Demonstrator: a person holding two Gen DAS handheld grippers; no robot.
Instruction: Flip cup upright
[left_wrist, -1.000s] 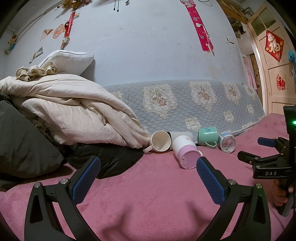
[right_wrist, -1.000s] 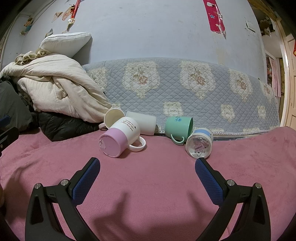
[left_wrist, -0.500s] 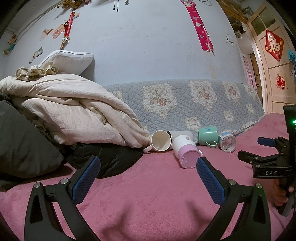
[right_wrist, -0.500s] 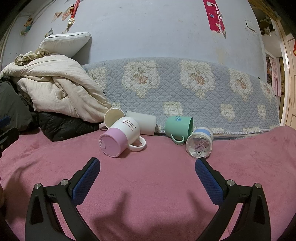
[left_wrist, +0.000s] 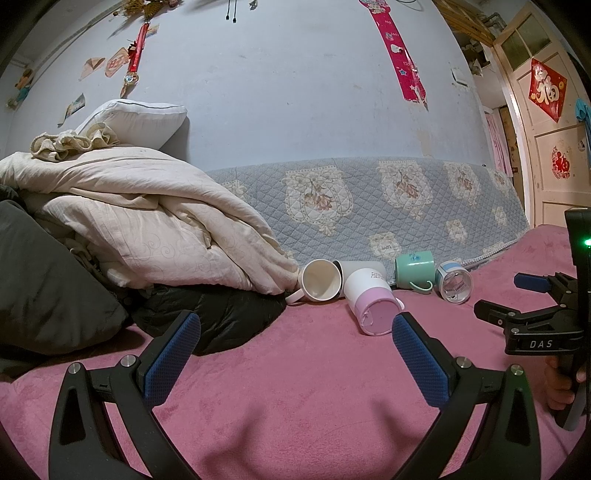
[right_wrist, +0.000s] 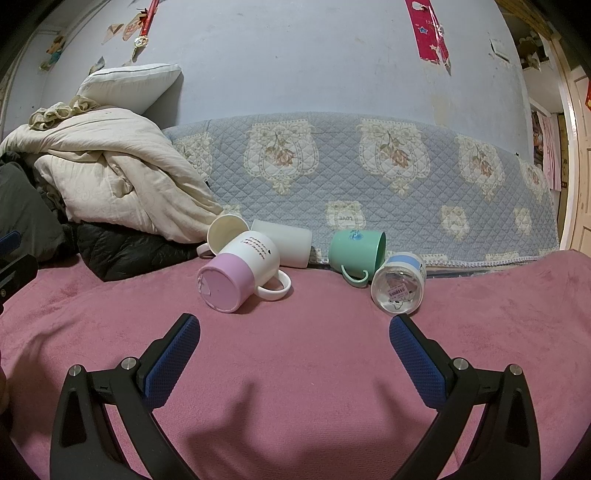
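Observation:
Several cups lie on their sides on the pink blanket (right_wrist: 295, 350) by the quilted backrest. A white and pink mug (right_wrist: 240, 277) (left_wrist: 371, 302) shows its base toward me. A cream mug (right_wrist: 225, 230) (left_wrist: 319, 284) and a white cup (right_wrist: 284, 245) lie behind it. A green mug (right_wrist: 356, 253) (left_wrist: 413, 267) and a clear cup with a blue band (right_wrist: 399, 288) (left_wrist: 453, 282) lie to the right. My left gripper (left_wrist: 295, 343) is open and empty, short of the cups. My right gripper (right_wrist: 294, 347) is open and empty, also short of them; it also shows in the left wrist view (left_wrist: 532, 306).
A heap of cream bedding (left_wrist: 140, 229) with a white pillow (left_wrist: 136, 118) and a dark jacket (left_wrist: 207, 314) lies at the left. The blue quilted backrest (right_wrist: 369, 173) runs along the wall. A door (left_wrist: 550, 129) stands at the far right.

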